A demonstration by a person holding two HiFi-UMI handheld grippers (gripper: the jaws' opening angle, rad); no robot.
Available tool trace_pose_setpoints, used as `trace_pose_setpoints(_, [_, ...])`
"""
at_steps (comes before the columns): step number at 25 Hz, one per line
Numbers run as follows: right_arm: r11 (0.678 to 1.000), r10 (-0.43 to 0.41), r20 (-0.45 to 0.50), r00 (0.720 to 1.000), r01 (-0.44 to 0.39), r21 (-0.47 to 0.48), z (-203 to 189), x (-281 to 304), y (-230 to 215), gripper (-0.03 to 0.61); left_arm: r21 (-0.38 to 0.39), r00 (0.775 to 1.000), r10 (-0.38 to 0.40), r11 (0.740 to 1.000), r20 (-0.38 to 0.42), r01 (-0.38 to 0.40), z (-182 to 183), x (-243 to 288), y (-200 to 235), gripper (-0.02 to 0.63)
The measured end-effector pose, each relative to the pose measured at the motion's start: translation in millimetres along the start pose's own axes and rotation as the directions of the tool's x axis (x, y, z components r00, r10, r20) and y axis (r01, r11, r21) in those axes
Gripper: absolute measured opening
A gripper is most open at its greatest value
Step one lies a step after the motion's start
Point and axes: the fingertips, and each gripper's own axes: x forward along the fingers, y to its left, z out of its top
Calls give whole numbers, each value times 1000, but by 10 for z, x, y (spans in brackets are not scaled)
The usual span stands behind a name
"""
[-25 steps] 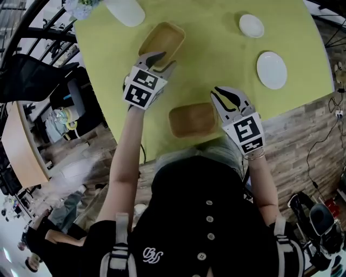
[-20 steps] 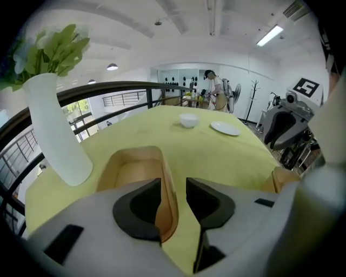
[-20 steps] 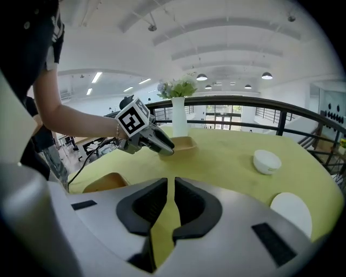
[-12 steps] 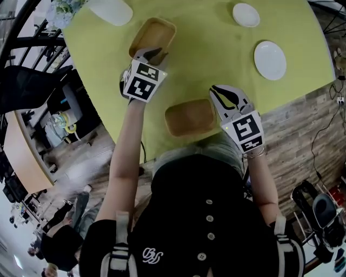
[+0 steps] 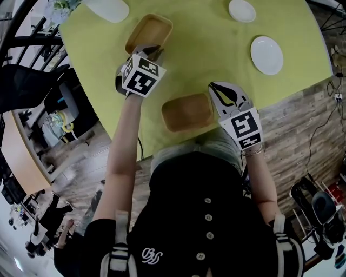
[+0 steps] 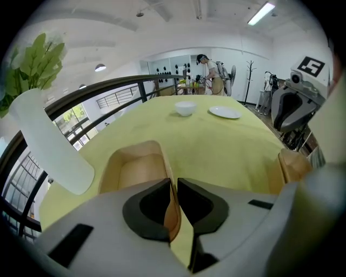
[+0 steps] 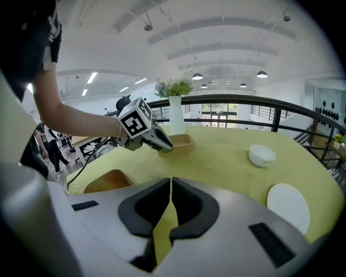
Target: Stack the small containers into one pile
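**As both pairs of jaws close, only the far one catches a container**

While the right hand-held gripper point(image 5: 214, 90) sits low and right of centre in the head view, its jaws, spread a second ago, are closing and now stand all but pressed together. Its own view shows nothing between them but the yellow-green cloth of the bench point(image 5: 216, 48). The near container point(image 5: 186, 112), a shallow tan tray, lies just beside it to the left and looks untouched. It sits where it sat before, at the bench's near edge.

Further up the frame, the left hand-held gripper point(image 5: 153, 52) has narrowed far more tellingly. A second ago its jaws straddled the near end of the far container point(image 5: 148, 31). They are now closing on that tray's right-hand wall, which stands upright between the pads in the left gripper view. The pinch looks made or very nearly so, and the tray still rests flat on the bench, well apart from its partner.

My reading is that the stacking has only reached the grasp. The far container is the one taken, so the lift and the carry to the near one remain.

Beyond, a white plate point(image 5: 266, 54), a small white bowl point(image 5: 241, 10) and a pale vase point(image 5: 107, 8) stand clear of that path.
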Motion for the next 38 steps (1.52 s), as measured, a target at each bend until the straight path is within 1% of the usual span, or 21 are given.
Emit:
trace_pose_setpoints(2, [1000,-7,0,1000,7,-1,-3,-44,-7,21,13,1000,7,1000,-4,-7,8,-41,-17,48])
trace_pose_setpoints(3, [1000,-10,1,1000,10,0,-6,-63,-7,20,20,1000,13,1000,-2,-13,9,-69,-22,32])
trace_pose_setpoints(7, [1000,-19,5,1000,19,-1,-11,-70,10,14,38,999,36,999,30,-38,38,-215,-8,29])
trace_pose_setpoints(13, [1000,-23,20,1000,23,-19,66,-68,62,12,57,992,58,996,113,-65,148,-509,-41,29])
trace_pose_setpoints(16, [999,-18,30,999,19,-28,95,-110,88,12,77,987,61,994,150,-74,221,-702,-137,31])
trace_pose_setpoints(21, [999,-16,58,998,18,-35,176,-165,91,12,85,976,68,993,205,-87,292,-1059,-306,31])
trace_pose_setpoints(24, [999,-33,71,997,34,-18,189,-185,66,12,110,973,26,993,230,-53,291,-1200,-492,31])
trace_pose_setpoints(28, [998,-65,82,995,64,13,180,-296,47,12,175,971,-13,984,237,-29,239,-1383,-777,31])
trace_pose_setpoints(34, [997,-79,73,994,78,19,84,-410,40,12,237,975,-62,971,215,9,85,-1492,-1192,31])
trace_pose_setpoints(38, [997,-76,71,995,75,17,76,-408,15,12,264,970,-115,963,213,57,28,-1523,-1447,31])
